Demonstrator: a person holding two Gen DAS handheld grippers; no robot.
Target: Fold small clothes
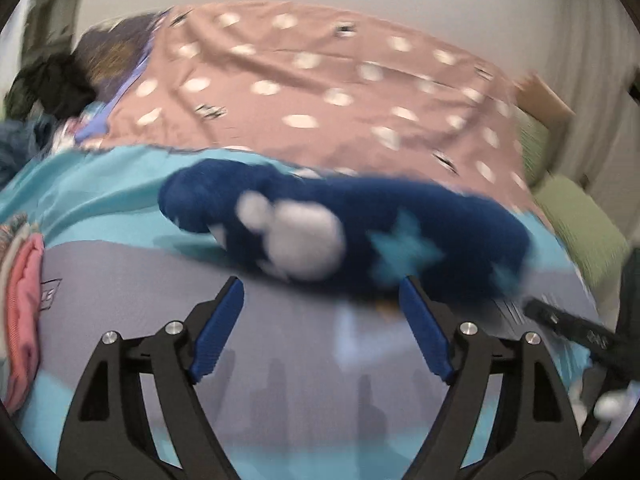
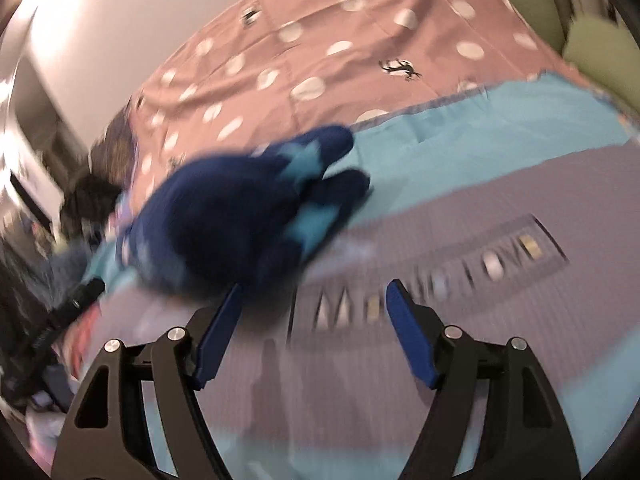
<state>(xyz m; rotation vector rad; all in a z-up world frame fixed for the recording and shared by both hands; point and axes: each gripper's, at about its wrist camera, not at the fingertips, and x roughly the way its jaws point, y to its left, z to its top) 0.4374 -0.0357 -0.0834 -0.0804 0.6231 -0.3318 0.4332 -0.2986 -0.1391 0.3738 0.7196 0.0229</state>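
A small dark blue garment (image 1: 360, 228) with light blue stars and a white figure lies bunched on a grey and light blue cloth (image 1: 120, 300) spread over a bed. In the left wrist view it stretches across just beyond my left gripper (image 1: 320, 284), whose jaws stand open with nothing between the blue pads (image 1: 218, 328). In the right wrist view the same garment (image 2: 224, 216) sits up and to the left of my right gripper (image 2: 314, 286), overlapping the tip of its left finger. That gripper is open too, with only the grey cloth (image 2: 440, 208) between its fingers. Both views are blurred.
A pink bedcover with white dots (image 1: 320, 80) lies behind the cloth. Folded pink clothes (image 1: 24, 320) sit at the left edge, and a dark heap of clothes (image 1: 52, 80) at the far left. Green pillows (image 1: 580, 232) and a wooden bed frame (image 1: 544, 100) are on the right.
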